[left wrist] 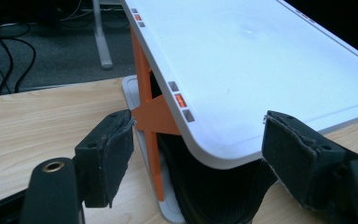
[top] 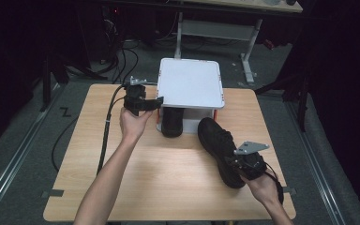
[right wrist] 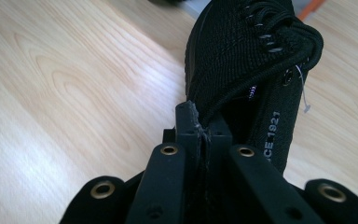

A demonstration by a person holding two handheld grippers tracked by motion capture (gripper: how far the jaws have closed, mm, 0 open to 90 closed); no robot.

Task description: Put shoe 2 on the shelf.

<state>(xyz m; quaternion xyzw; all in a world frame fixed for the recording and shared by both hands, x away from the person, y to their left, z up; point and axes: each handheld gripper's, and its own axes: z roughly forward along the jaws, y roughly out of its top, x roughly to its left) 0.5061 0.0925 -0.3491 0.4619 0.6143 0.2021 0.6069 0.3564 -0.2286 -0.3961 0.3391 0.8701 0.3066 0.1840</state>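
Right gripper was clamped on collar of black knit sneaker lying on wooden surface; left gripper, jaws wide open, at corner of white two-tier shoe rack. Step: carrying shoe; next probably sliding it beside second black shoe under rack

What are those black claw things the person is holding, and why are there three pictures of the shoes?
Those are grippers, pinching tools with two jaws, one in each hand. One picture comes from a camera above the wooden table. The other two come from small cameras riding on the grippers. On the table stands a white rack with orange legs, and one black shoe is tucked under its shelf. The left gripper is open, with its jaws on either side of the rack's corner. The right gripper is pinched shut on the edge of the second black shoe.
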